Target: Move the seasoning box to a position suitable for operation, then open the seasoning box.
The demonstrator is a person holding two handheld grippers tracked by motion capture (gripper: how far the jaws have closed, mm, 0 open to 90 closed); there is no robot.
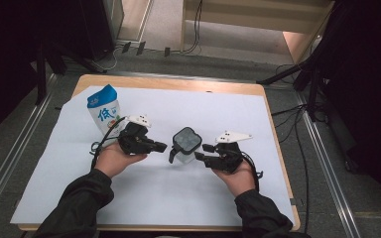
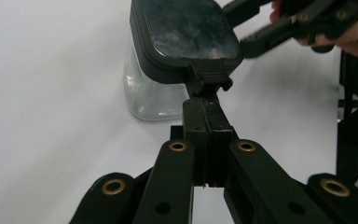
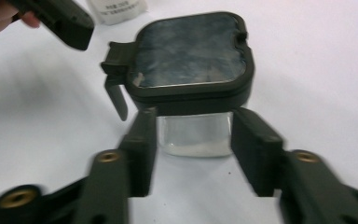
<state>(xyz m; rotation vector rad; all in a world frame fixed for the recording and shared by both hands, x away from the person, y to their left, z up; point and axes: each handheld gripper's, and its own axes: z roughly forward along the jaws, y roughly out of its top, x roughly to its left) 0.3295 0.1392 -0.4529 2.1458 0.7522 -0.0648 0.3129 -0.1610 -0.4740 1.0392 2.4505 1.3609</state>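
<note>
The clear jar (image 3: 193,133) looks rigid, slippery and light: right gripper (image 3: 193,140) straddles its body, not yet pressing, while left gripper (image 2: 205,112) is closed at the lid latch (image 2: 208,79).

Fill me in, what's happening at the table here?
A person works a clear container with a dark latching lid on white paper. The right gripper straddles the clear body below the lid. The left gripper, jaws shut, sits at the lid's side latch. A blue-and-white carton stands behind.
</note>
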